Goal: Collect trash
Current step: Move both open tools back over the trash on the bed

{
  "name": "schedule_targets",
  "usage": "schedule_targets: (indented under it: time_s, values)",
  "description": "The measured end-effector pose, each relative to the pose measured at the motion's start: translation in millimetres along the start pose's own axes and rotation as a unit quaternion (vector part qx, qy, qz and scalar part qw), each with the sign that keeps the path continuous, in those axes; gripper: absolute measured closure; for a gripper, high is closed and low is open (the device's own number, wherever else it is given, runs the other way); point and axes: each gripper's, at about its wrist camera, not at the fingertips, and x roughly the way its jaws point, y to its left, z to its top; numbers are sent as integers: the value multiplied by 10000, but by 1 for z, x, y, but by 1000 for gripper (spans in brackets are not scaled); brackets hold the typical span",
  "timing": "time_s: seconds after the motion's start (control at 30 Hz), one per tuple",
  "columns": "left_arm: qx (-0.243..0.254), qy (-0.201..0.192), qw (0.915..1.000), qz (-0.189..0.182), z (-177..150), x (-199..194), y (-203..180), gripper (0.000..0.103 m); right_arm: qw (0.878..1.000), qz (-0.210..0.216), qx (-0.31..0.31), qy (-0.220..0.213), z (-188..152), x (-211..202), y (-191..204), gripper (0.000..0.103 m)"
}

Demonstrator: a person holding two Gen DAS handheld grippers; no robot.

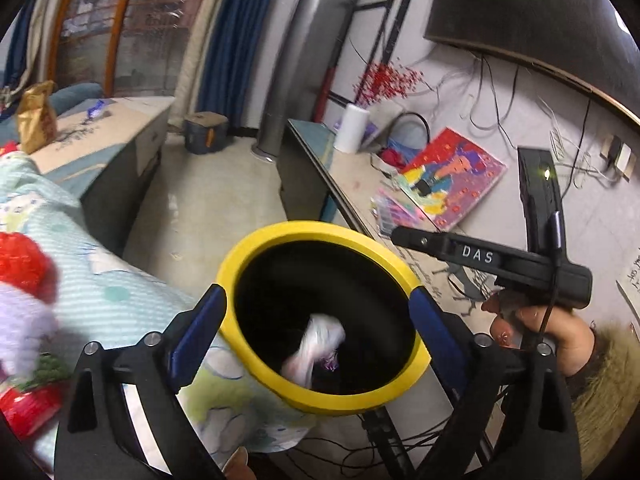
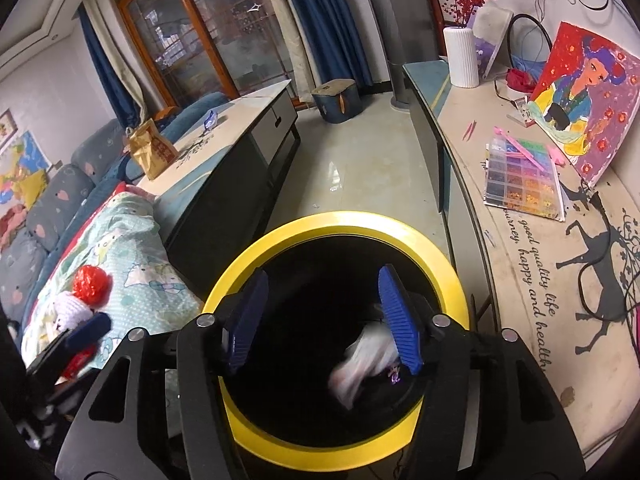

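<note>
1. The left hand-held gripper (image 1: 320, 320) stands wide, its fingers outside the yellow rim, gripping nothing.
2. The right hand-held gripper (image 2: 320, 320) is partly parted over the bin (image 2: 444, 276), empty.
3. A blurred white wrapper (image 2: 368, 360) sits loose inside the black bin, apart from both pads.
4. Beyond, a brown paper bag (image 2: 150, 152) stands on the far surface (image 2: 240, 120).

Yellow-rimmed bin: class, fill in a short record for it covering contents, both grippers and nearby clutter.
bin: yellow-rimmed bin, black inside
contents: blurred white wrapper inside the bin
left gripper: open, fingers straddling the rim, nothing gripped
right gripper: open over the bin mouth, nothing gripped
nearby: red ball on the patterned blanket
</note>
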Motion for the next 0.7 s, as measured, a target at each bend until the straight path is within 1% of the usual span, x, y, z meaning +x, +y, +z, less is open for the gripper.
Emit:
schedule_targets:
  time_s: [0.07,0.27,0.33,0.5,0.53,0.7]
  values:
    - [-13,-97,9999,131,1,-10,3,9,10000,33,-28,-59,0,-2,4,48]
    - [-168,-390,9976,545,4,-43,16,7,9991,252,-229,-241,0,-11,27,46]
    - [-212,-485,9965,644,4,-54,20,7,9986,319,-318,-287,0,-15,37,42]
    - [-217,-763,9923,951,5,-82,25,7,9966,531,-486,-400,0,-25,58,42]
    - [-223,-827,9912,1009,6,-87,27,7,9960,592,-522,-413,0,-27,63,40]
    - [-312,-1038,9867,1210,8,-109,36,7,9931,805,-734,-445,-2,-34,87,39]
